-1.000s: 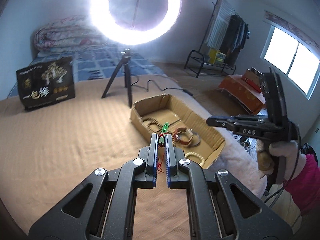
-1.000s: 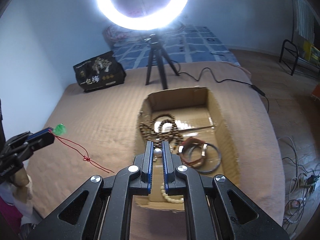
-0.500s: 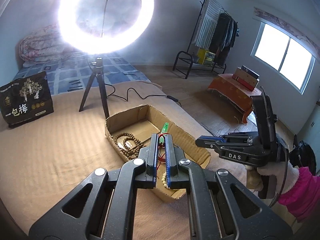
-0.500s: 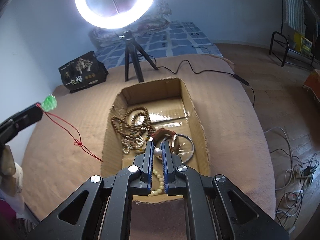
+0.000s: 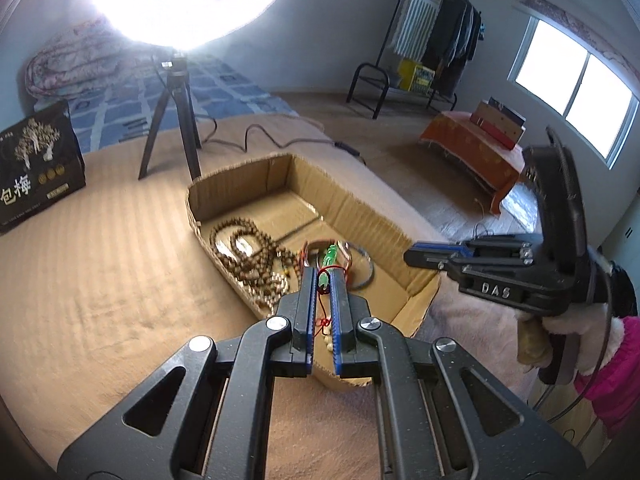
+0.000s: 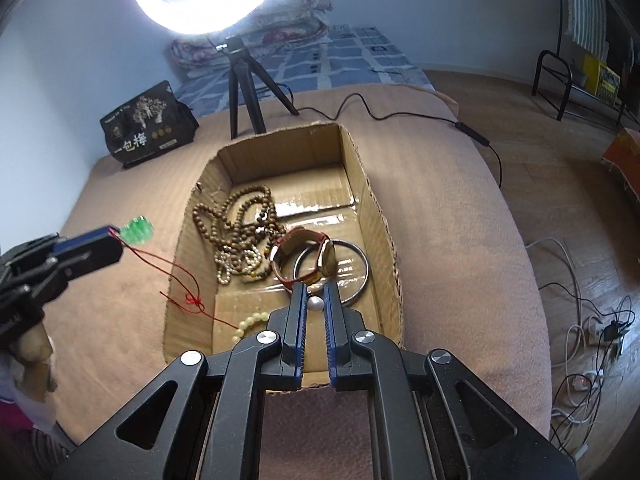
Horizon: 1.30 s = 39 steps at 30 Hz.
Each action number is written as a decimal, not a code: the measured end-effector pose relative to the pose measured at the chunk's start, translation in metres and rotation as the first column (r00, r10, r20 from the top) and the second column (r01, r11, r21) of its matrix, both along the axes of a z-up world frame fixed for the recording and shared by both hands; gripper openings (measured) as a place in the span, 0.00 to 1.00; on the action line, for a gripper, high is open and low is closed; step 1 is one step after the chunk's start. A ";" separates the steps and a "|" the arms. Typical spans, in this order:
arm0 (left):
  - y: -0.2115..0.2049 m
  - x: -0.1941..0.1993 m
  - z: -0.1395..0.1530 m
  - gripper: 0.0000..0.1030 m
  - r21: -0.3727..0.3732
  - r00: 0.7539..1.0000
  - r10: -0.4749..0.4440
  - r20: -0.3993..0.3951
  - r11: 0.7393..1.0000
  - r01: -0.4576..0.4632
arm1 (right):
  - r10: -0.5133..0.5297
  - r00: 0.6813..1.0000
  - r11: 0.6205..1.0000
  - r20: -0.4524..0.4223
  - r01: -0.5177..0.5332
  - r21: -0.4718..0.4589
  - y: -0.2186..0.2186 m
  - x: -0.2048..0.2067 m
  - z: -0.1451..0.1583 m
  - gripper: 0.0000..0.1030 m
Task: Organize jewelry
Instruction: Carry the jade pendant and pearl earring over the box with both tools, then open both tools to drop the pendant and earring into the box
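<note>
My left gripper [image 5: 322, 271] is shut on a green jade pendant [image 5: 330, 255] with a red cord [image 6: 188, 280]. It hovers over the near left part of the cardboard box [image 5: 360, 216]. In the right wrist view the left gripper [image 6: 114, 242] is at the left, and the cord trails over the box's left wall [image 6: 180, 264]. My right gripper [image 6: 315, 287] is shut on a small white pearl [image 6: 315, 303] above the box's near end. Inside lie a brown bead necklace [image 6: 240, 224], a brown-strap watch [image 6: 308, 252], a silver bangle [image 6: 356, 276] and a cream bead bracelet [image 6: 250, 322].
The box sits on a tan blanket [image 6: 440, 216] whose rounded edge drops to the floor on the right. A ring light on a tripod [image 6: 240, 84] and a black gift bag [image 6: 148, 124] stand behind the box. A cable [image 6: 400, 116] crosses the blanket's far corner.
Both grippers have come down and closer to the box, which looks larger. The pendant has moved right, so its cord now hangs over the box's left wall instead of the blanket.
</note>
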<state>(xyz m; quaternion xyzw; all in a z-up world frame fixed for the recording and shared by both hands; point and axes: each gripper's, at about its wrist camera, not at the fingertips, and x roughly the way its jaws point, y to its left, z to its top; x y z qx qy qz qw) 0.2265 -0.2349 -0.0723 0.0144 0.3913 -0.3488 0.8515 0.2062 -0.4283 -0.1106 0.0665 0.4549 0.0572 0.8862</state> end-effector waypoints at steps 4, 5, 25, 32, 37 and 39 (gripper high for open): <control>-0.002 -0.001 -0.011 0.04 0.019 1.000 -0.002 -0.019 1.000 0.002 | -0.005 1.000 1.000 -0.010 0.005 -0.011 0.000 0.001 -0.006 0.07; -0.002 -0.002 -0.014 0.04 0.023 1.000 -0.002 -0.025 1.000 0.003 | -0.007 1.000 1.000 -0.011 0.007 -0.013 0.000 0.001 -0.006 0.07; 0.004 0.002 -0.018 0.05 0.044 0.999 0.027 -0.047 0.999 -0.025 | -0.011 1.000 0.998 -0.006 0.010 -0.064 0.008 -0.002 -0.004 0.15; 0.009 -0.004 -0.012 0.05 0.044 0.999 0.033 -0.034 0.999 -0.031 | -0.018 1.000 0.998 0.009 0.018 -0.067 0.009 -0.006 0.004 0.19; 0.017 -0.009 -0.002 0.05 0.042 0.999 0.047 -0.013 0.998 -0.047 | -0.014 0.999 0.998 0.030 0.016 -0.067 0.015 -0.013 0.016 0.19; 0.021 -0.011 0.004 0.05 0.038 0.999 0.054 -0.004 0.998 -0.054 | -0.007 0.999 0.997 0.043 0.010 -0.072 0.019 -0.015 0.023 0.19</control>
